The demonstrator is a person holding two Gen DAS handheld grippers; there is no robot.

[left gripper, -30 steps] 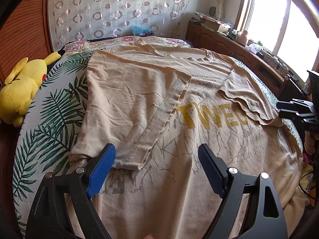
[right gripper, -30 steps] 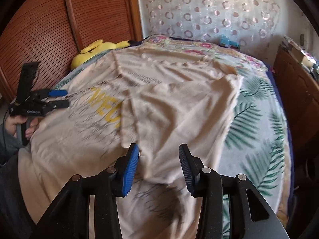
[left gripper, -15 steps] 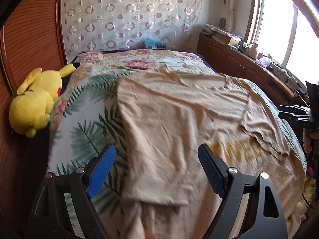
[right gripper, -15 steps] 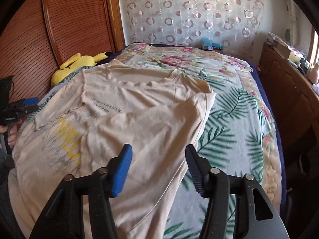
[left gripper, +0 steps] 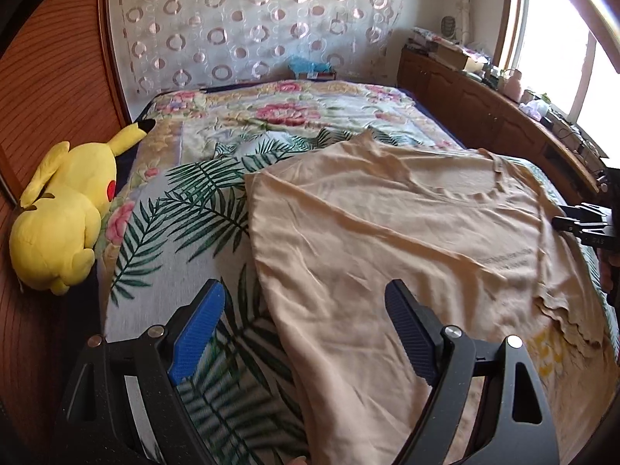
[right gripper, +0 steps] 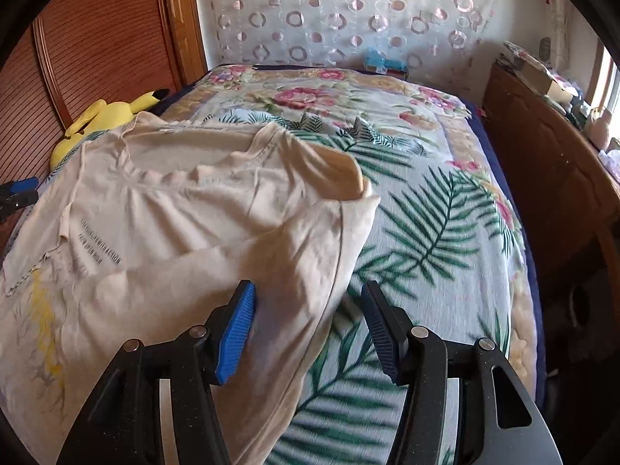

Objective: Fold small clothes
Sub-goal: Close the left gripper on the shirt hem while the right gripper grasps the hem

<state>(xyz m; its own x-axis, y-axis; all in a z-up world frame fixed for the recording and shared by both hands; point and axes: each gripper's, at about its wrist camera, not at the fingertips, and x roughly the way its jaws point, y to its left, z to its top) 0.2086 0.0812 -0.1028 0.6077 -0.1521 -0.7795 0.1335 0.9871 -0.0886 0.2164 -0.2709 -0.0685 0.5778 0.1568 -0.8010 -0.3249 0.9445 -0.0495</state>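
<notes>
A beige T-shirt (left gripper: 387, 240) with yellow lettering lies spread on the bed, its left and right sides folded inward. It also shows in the right wrist view (right gripper: 186, 232). My left gripper (left gripper: 304, 329) is open and empty above the shirt's left folded edge. My right gripper (right gripper: 310, 327) is open and empty above the shirt's right folded edge. The right gripper shows at the far right of the left wrist view (left gripper: 585, 224). The left gripper shows at the left edge of the right wrist view (right gripper: 17, 193).
The bed has a leaf and flower patterned cover (left gripper: 186, 209). A yellow plush toy (left gripper: 66, 213) lies on the bed's left side by the wooden wall. A wooden cabinet (right gripper: 550, 162) runs along the right side, under a window.
Both grippers have moved up along the bed toward the shirt's collar end. The left one has shifted left and the right one right, to the shirt's side edges. Both stay open.
</notes>
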